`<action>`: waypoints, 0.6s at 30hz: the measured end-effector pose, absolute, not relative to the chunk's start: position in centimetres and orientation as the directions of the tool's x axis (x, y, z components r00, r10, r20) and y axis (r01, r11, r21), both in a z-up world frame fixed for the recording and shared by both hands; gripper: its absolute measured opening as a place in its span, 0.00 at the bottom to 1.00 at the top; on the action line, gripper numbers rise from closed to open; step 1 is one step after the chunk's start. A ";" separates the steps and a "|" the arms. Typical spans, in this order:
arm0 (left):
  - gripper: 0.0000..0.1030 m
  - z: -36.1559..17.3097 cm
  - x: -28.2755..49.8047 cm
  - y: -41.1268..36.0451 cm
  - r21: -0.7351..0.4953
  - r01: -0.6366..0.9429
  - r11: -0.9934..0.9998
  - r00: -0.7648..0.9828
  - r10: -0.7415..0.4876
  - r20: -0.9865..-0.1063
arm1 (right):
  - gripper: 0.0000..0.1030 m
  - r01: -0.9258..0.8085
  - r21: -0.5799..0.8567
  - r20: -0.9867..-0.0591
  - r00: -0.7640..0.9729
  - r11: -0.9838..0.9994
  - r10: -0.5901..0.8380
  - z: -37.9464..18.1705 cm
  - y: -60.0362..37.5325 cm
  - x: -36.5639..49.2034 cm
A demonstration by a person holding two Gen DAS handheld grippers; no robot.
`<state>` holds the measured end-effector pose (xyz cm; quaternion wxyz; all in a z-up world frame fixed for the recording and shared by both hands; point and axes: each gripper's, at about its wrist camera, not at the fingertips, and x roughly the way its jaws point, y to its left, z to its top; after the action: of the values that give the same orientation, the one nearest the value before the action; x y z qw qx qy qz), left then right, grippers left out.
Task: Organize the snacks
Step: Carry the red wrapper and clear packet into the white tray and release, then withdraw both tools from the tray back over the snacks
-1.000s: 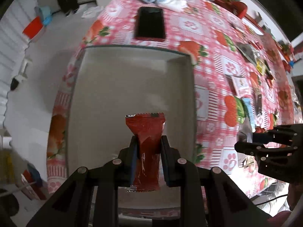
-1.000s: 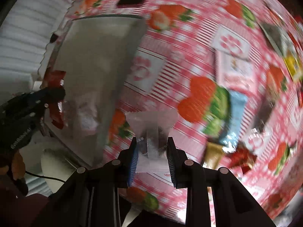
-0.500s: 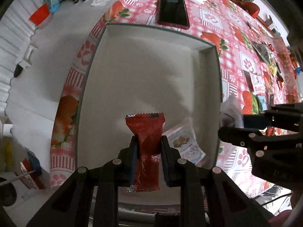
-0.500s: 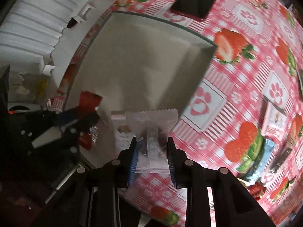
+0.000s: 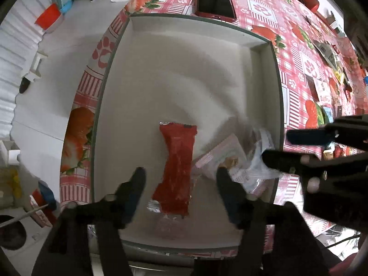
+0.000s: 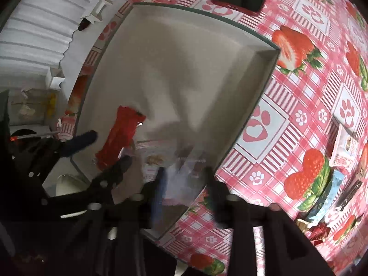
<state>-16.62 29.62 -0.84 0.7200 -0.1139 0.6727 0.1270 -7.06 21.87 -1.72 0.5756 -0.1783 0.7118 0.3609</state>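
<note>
A shallow grey tray (image 5: 174,73) sits at the table's near corner. My left gripper (image 5: 179,177) is open over its near end, and a red snack packet (image 5: 178,168) hangs free between the spread fingers. My right gripper (image 6: 184,174) is open at the tray's right near edge (image 6: 264,87), with a clear white packet (image 6: 184,172) loose between its fingers, blurred. That packet (image 5: 260,161) also shows in the left wrist view, beside a pink biscuit packet (image 5: 220,151) lying in the tray. The red packet (image 6: 119,138) and the left gripper (image 6: 101,147) show in the right wrist view.
A dark phone in a red case (image 5: 214,0) lies just beyond the tray. Several more snack packets (image 6: 331,184) are scattered on the strawberry tablecloth (image 6: 299,105) to the right. The table edge and floor (image 5: 57,53) lie to the left.
Both grippers have opened and let go of their packets over the tray. Both have moved lower and closer over the tray's near end.
</note>
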 end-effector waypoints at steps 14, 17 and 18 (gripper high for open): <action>0.76 1.0 -15.0 26.3 0.089 -0.279 0.956 0.085 0.117 -0.990 | 0.99 -0.591 0.275 -0.957 -0.240 0.758 0.160 -1.3 17.0 -5.3; 0.77 1.7 -14.0 24.5 0.121 -0.247 0.961 0.100 0.150 -0.984 | 0.99 -0.557 0.275 -0.957 -0.236 0.783 0.168 -1.1 15.2 -4.8; 0.77 1.9 -13.6 24.0 0.131 -0.236 0.963 0.104 0.160 -0.982 | 0.99 -0.547 0.275 -0.957 -0.236 0.791 0.170 -1.0 14.7 -4.7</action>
<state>-13.56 24.05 1.92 0.7424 -0.0292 0.6559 0.1332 -4.73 14.70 -1.04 0.6046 -0.1293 0.7280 0.2963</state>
